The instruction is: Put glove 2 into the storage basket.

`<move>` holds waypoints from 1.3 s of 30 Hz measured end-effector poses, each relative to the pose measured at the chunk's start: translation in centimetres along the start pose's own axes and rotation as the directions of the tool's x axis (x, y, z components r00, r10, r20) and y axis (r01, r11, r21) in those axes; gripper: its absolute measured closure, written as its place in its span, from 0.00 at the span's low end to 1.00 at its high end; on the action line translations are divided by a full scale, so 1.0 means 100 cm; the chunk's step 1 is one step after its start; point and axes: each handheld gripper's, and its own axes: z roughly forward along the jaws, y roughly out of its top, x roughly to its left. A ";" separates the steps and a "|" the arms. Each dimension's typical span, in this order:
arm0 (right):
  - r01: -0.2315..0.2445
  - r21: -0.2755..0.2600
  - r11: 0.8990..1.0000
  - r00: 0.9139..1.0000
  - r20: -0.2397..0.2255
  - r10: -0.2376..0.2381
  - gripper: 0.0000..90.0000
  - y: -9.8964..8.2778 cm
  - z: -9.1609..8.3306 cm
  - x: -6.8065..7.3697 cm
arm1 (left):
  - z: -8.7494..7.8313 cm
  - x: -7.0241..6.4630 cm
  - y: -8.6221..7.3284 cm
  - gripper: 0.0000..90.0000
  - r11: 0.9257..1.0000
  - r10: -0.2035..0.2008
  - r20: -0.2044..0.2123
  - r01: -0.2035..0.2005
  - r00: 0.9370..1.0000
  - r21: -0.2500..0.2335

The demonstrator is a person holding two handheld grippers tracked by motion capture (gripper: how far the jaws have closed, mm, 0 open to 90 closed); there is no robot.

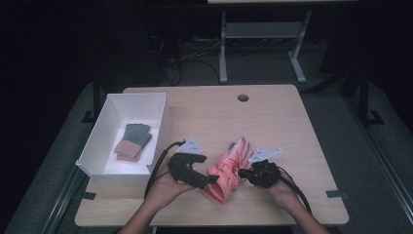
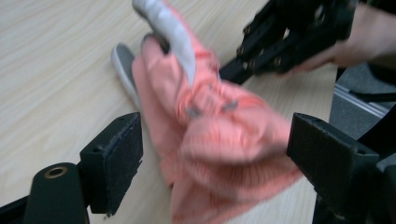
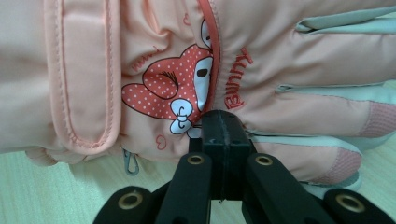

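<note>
- We see the pink glove [image 1: 225,171] lying lower centre of the high view, on the worktop [image 1: 272,122].
- Right claw [image 3: 223,133] is closed, its tips pressed against the glove's edge by the cartoon print.
- Left claw [image 2: 215,158] has its jaws spread wide either side of the glove cuff, not pinching.
- White box [image 1: 160,122] at left holds folded cloths [image 1: 132,141].

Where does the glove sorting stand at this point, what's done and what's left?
Done: grey and pink gloves already lie in the white box. In hand: the right gripper is shut on the peach glove on the table; the left gripper stands open around its cuff, not pressing. Left, probably: carrying this glove to the box.
</note>
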 end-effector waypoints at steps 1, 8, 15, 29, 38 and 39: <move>0.002 0.001 1.000 1.000 0.000 -0.002 1.00 0.000 0.000 0.000 | 0.001 0.001 0.004 0.20 1.000 0.002 -0.002 -0.002 1.000 -0.005; 0.004 0.002 1.000 1.000 0.005 -0.004 1.00 0.001 0.000 0.001 | 0.015 0.006 0.029 0.20 1.000 0.015 0.016 -0.015 1.000 -0.012; 0.004 0.003 1.000 1.000 0.006 -0.004 1.00 0.001 0.000 0.001 | 0.037 0.016 0.047 0.20 1.000 0.007 0.020 -0.007 1.000 0.007; 0.007 0.009 1.000 1.000 0.010 -0.007 1.00 0.000 0.001 0.002 | 0.083 0.040 0.026 0.18 0.978 -0.054 0.038 0.046 0.998 0.203; 0.018 0.031 0.999 1.000 0.010 -0.018 1.00 0.000 0.004 0.003 | 0.102 0.055 0.011 0.14 0.949 -0.182 0.135 0.138 0.974 0.283; 0.017 0.033 0.999 1.000 0.010 -0.018 1.00 0.000 0.004 0.003 | 0.103 0.055 0.010 0.14 0.946 -0.197 0.143 0.150 0.970 0.286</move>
